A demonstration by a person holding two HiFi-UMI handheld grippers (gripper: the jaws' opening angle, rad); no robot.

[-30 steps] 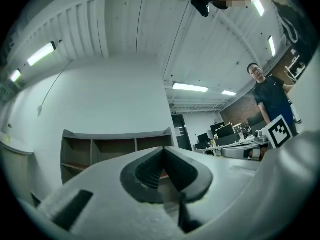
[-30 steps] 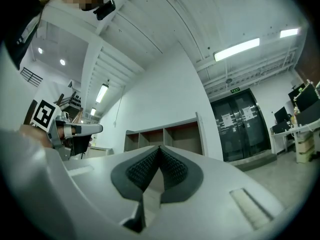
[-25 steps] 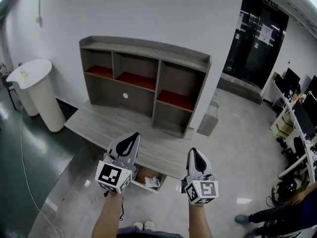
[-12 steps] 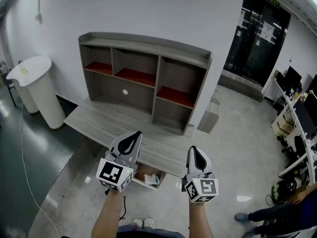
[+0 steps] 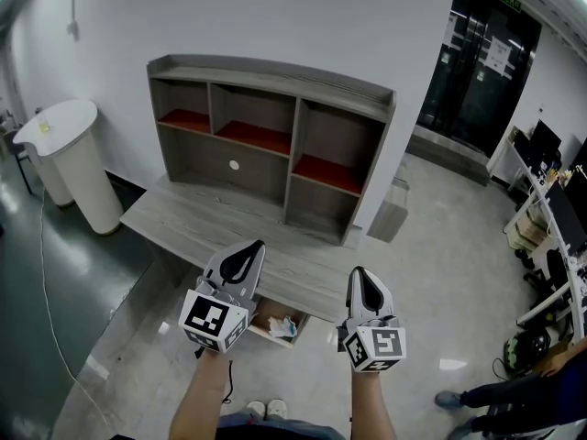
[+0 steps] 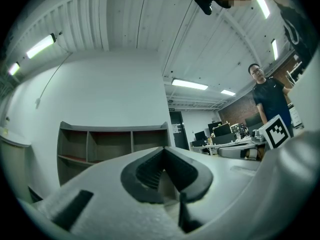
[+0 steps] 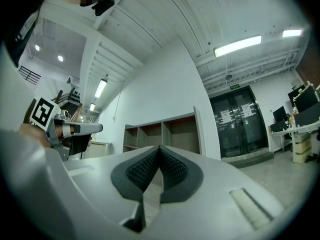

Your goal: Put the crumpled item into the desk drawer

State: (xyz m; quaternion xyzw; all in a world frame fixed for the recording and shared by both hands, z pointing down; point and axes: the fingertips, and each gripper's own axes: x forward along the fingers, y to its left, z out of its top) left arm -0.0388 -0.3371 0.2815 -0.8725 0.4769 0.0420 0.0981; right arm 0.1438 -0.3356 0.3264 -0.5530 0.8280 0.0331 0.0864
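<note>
A grey wooden desk [image 5: 197, 227] carries a shelf unit [image 5: 271, 145]. Under its front edge a drawer [image 5: 260, 324] stands pulled out, and a crumpled white and blue item [image 5: 286, 325] lies inside it. My left gripper [image 5: 246, 251] hovers above the desk's front edge, just left of the drawer, shut with nothing in it. My right gripper [image 5: 363, 280] is held to the right of the drawer, also shut and empty. In the left gripper view the left gripper's [image 6: 162, 154] pads meet, and the right gripper's [image 7: 159, 151] do too in its own view. Both point up toward the shelf unit.
A white rounded bin [image 5: 69, 168] stands left of the desk, with a thin cable [image 5: 50, 328] trailing on the floor. Black glass doors [image 5: 481, 71] and office desks [image 5: 550, 218] are at the right. A person [image 5: 514, 397] sits at the lower right.
Almost nothing: the head view has drifted slightly, and both grippers stay shut in about the same place.
</note>
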